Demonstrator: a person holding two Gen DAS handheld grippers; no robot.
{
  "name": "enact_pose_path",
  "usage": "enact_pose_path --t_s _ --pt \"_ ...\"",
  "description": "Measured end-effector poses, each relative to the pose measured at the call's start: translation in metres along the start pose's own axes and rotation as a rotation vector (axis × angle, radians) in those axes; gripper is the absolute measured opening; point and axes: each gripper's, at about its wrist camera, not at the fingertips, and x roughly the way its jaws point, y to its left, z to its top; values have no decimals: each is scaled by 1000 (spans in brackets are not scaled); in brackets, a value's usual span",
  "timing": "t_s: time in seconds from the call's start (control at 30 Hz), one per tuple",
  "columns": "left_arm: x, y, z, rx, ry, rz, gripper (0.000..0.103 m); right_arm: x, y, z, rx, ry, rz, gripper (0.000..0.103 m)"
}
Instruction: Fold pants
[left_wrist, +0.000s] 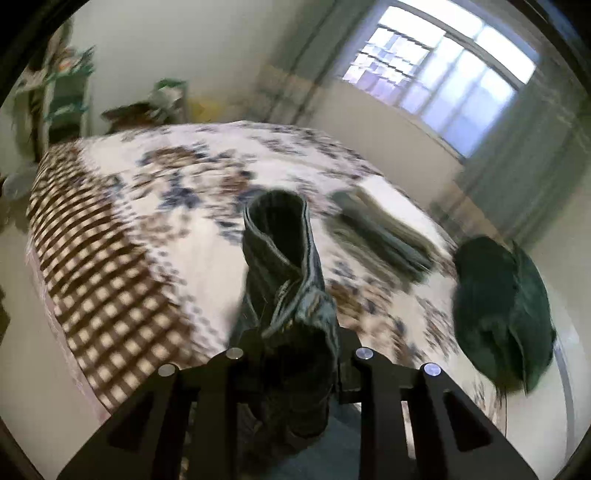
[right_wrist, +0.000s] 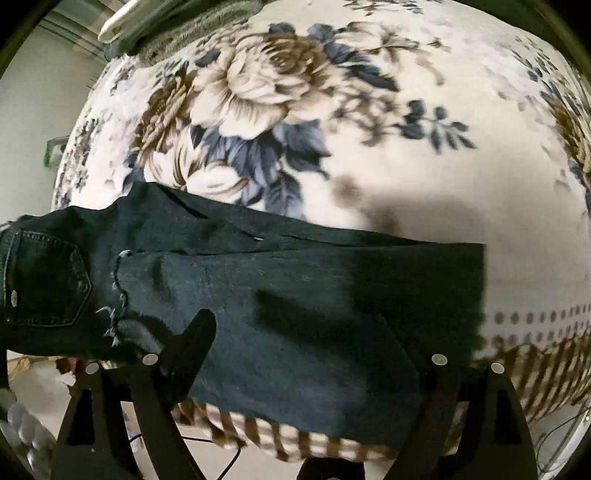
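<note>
The jeans (right_wrist: 295, 295) are dark denim — heavy, limp, best gripped at a hem or waistband, where the layers bunch thick. They lie across the near edge of the bed (right_wrist: 406, 166). The left claw (left_wrist: 295, 343) is clamped on a bunched end, angled down over the bed. The right claw (right_wrist: 317, 354) points steeply down — wide, holding nothing.

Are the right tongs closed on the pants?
No. The right tongs stand wide open above the dark pants, one finger resting over the cloth, nothing pinched between them.
</note>
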Motion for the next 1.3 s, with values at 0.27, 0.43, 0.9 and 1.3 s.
enact_pose_path --t_s 0.27,0.43,0.9,1.3 --pt "-5 -132 -116 121 182 -97 20 -54 -101 2 80 -9 14 89" --pt "27 -187 -219 154 377 -116 20 -70 -170 7 101 -17 -42 89" --pt "85 -230 -287 253 608 61 24 -82 -319 -11 259 -10 -81 89" --pt "41 -206 -219 275 573 260 82 -59 -285 -5 336 54 537 97"
